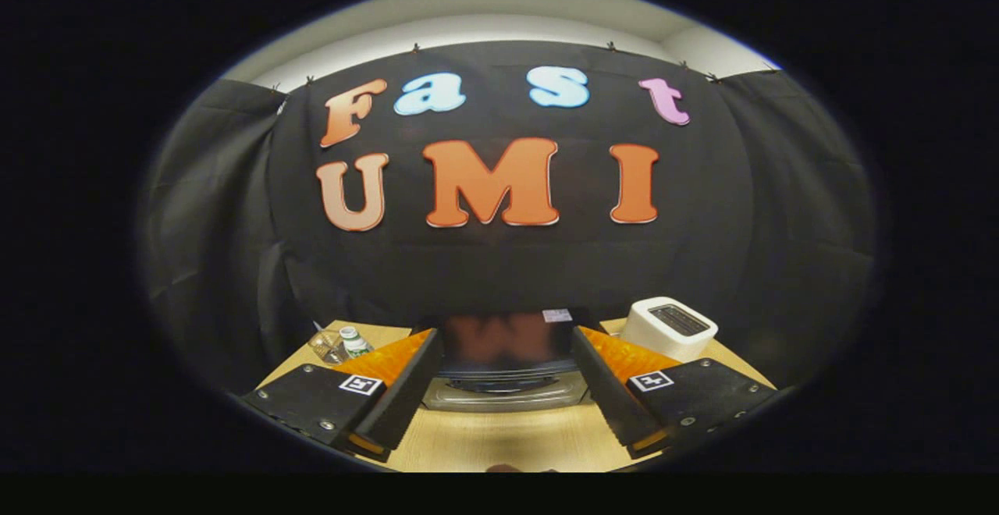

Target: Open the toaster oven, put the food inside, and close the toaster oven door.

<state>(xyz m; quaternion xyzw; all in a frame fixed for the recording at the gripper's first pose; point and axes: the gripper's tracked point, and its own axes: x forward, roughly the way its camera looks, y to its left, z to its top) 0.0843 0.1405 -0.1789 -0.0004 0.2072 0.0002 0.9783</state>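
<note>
Opening step: gripper (506, 413), jaws spread & empty, is held facing shut black glossy-topped toaster oven (506, 343); door handle must be reached next.

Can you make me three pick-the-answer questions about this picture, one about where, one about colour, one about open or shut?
1. Where is the dark glossy toaster oven?
A. between the open jaws, just ahead
B. on the floor
C. atop the white box

2. What colour is the rounded slot toaster on the wooden table?
A. red
B. white
C. green

3. How do the gripper jaws stand?
A. shut on food
B. shut on nothing
C. open

Answers: 1 A, it sits framed by both fingers. 2 B, its body is white. 3 C, a wide gap parts them.
</note>
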